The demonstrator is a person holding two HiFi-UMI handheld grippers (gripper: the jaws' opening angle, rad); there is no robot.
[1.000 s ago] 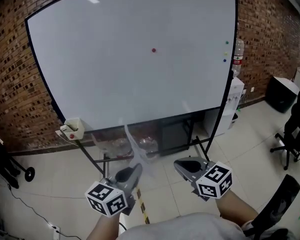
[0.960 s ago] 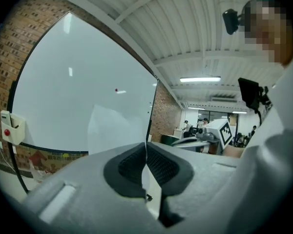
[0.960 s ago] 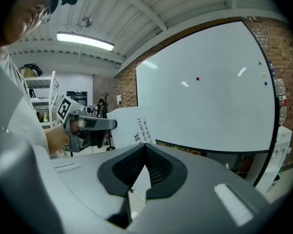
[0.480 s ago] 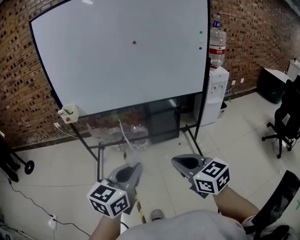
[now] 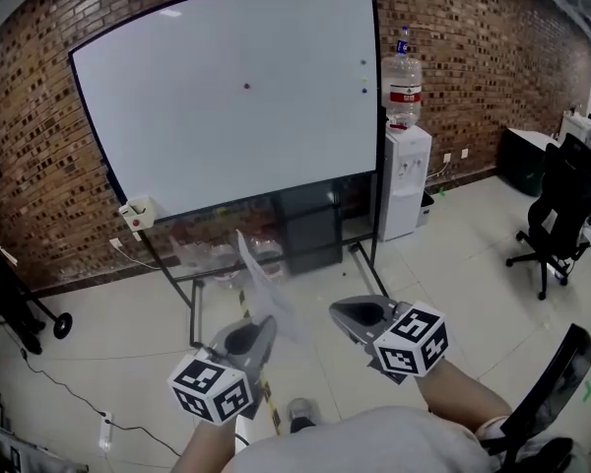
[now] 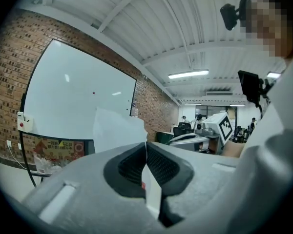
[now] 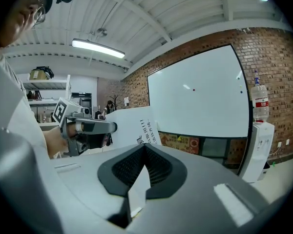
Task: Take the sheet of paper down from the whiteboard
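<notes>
The whiteboard [image 5: 227,97] stands on its frame against the brick wall, some way off, with a red magnet [image 5: 246,86] still on it. The sheet of paper [image 5: 261,286] sticks up from my left gripper [image 5: 267,324], which is shut on its lower edge. In the left gripper view the white sheet [image 6: 116,129] rises just beyond the closed left gripper [image 6: 146,146]. My right gripper [image 5: 337,310] is beside it, shut, with nothing seen in its jaws. In the right gripper view, beyond the right gripper [image 7: 145,147], the left gripper [image 7: 94,127] carries the printed sheet [image 7: 133,126].
A water dispenser [image 5: 406,180] with a bottle on top stands right of the board. Office chairs [image 5: 557,215] are at the right, and a dark chair back [image 5: 557,382] is near my right arm. A small box [image 5: 136,215] hangs at the board's lower left corner.
Both grippers have moved back from the whiteboard, which now looks smaller and farther away. The sheet stays in the left gripper. The water dispenser and chairs have come further into view.
</notes>
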